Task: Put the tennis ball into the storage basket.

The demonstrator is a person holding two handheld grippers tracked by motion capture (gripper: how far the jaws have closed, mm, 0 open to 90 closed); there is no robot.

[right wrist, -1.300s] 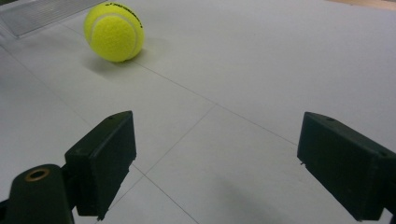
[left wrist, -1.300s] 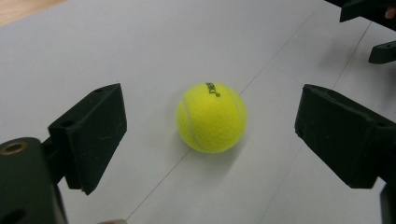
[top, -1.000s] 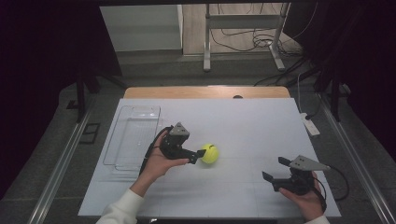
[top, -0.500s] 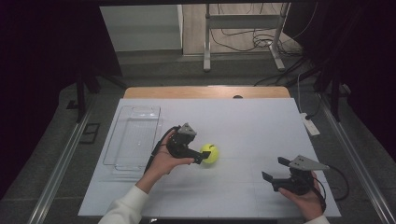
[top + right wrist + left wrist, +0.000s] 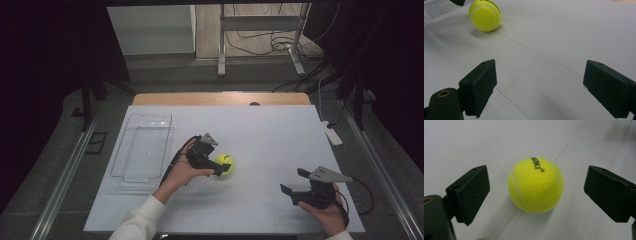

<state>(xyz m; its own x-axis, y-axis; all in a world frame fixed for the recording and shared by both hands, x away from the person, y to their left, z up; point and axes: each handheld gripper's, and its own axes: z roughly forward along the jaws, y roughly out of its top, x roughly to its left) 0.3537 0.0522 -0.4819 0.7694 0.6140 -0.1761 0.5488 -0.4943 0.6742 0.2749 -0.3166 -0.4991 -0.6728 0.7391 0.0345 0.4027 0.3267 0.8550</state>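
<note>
A yellow tennis ball (image 5: 225, 163) lies on the white table top (image 5: 260, 135), left of centre. My left gripper (image 5: 220, 167) reaches it from the left and stands open. In the left gripper view the ball (image 5: 535, 185) sits between the two black jaws with a gap on each side. The jaws have just been opening. My right gripper (image 5: 293, 181) is held low at the front right, open with nothing between its fingers. The right gripper view shows the ball (image 5: 485, 15) far off at the top left, beyond the open right gripper (image 5: 539, 72).
A clear plastic tray (image 5: 142, 147) lies left of the ball, close behind the left hand. A white power strip (image 5: 332, 134) rests at the table's right edge. Metal rails run along both sides of the table. Cables lie on the floor beyond.
The left hand has moved a little right and lower, bringing its jaws around the ball, and the jaws stand wider. The ball and the right gripper have stayed put.
</note>
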